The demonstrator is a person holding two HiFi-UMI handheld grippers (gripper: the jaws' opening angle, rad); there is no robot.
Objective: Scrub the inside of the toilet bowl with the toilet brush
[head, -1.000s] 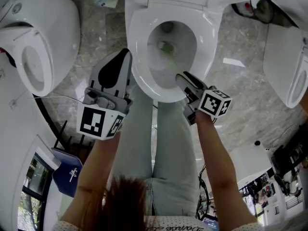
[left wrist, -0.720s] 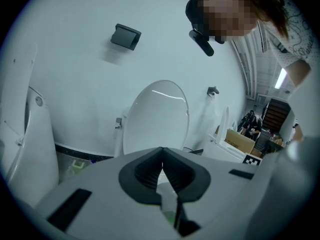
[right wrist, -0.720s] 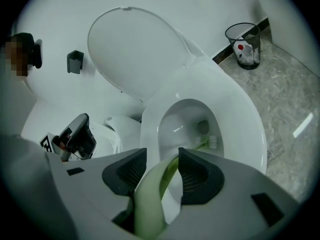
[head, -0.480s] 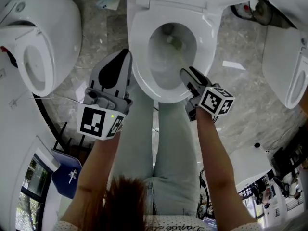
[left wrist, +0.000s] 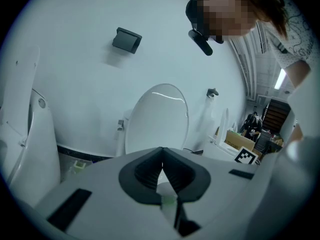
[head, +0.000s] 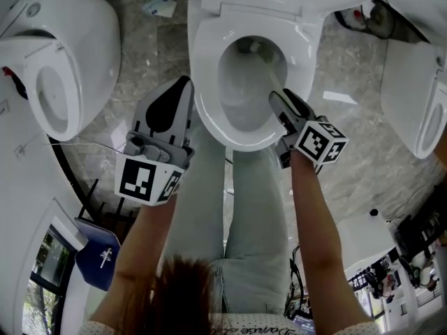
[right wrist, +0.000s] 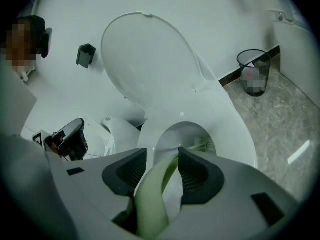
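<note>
**Q:** Brush (right wrist: 153, 196), location?

**A:** Clamped in right gripper (right wrist: 160, 169). Bristles (head: 257, 48) at far wall of bowl (head: 207, 110). Advised: press firmly, sweep round under the rim.

**Q:** Left gripper (left wrist: 162, 167)?

**A:** Jaws together, empty, near left of bowl. Advised: hold clear.

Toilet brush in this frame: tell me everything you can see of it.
The pale green plastic toilet brush has a curved, flattish handle clamped between the right gripper's dark ribbed jaws. It slants down into the white toilet bowl, its bristled green head at the far inner wall just under the rim. Nothing else visibly touches it.
</note>
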